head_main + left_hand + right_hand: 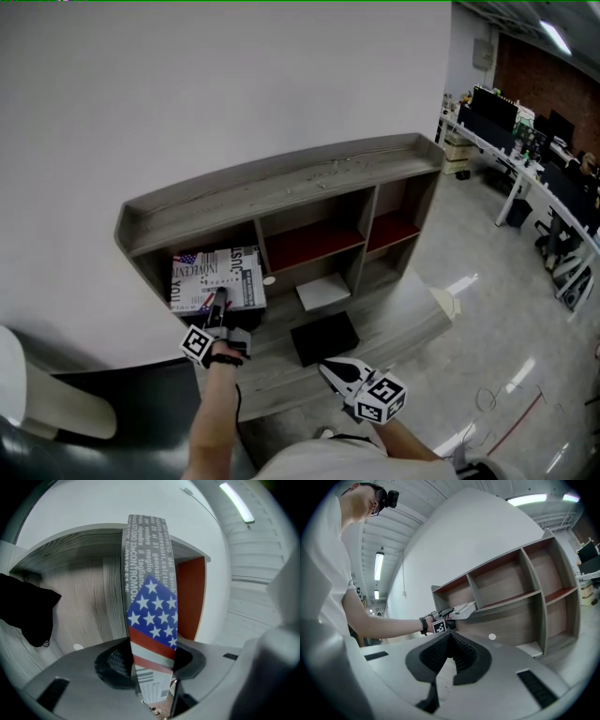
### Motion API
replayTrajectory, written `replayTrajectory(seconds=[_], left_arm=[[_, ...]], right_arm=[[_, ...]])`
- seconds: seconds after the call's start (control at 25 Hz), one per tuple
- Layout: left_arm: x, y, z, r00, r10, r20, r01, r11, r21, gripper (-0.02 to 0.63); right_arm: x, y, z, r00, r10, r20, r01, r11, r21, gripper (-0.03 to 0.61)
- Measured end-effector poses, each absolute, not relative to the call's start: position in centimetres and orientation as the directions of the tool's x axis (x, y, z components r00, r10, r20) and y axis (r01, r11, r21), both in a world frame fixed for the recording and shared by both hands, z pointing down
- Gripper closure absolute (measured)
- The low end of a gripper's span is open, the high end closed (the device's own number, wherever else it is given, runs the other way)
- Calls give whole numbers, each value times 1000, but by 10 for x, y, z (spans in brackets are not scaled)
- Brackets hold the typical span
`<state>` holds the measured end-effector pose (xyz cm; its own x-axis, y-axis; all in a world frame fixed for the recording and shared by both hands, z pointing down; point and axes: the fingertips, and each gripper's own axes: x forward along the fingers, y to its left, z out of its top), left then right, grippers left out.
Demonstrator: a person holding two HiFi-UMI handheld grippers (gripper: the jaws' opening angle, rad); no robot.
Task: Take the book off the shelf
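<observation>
Nearby, black slab (323, 337), white sheet (323, 292), beside book (217, 277).

Black flat case (324, 337), closed, lying just in front of a white sheet (322, 292) (may be a thin box; cannot tell). Small white round dot (269, 280) left of the sheet. Plain white wall (234, 84) behind. Far right: long white desk (497, 155) with dark monitors (494, 108), brick wall (539, 80), lit ceiling strip (556, 37). Glossy grey floor (487, 309), with a thin red cable (516, 422) lying on it.
</observation>
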<state>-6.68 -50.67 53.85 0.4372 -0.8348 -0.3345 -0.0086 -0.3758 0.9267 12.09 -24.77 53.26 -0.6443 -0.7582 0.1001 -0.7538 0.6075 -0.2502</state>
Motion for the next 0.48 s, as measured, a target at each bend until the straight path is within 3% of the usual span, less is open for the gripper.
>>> replayTrajectory(seconds=[0.48], left_arm=[[-75, -479, 545, 445, -831, -333, -51, -394, 918, 430]], right_arm=[[131, -215, 525, -589, -801, 109, -800, 557, -224, 555]])
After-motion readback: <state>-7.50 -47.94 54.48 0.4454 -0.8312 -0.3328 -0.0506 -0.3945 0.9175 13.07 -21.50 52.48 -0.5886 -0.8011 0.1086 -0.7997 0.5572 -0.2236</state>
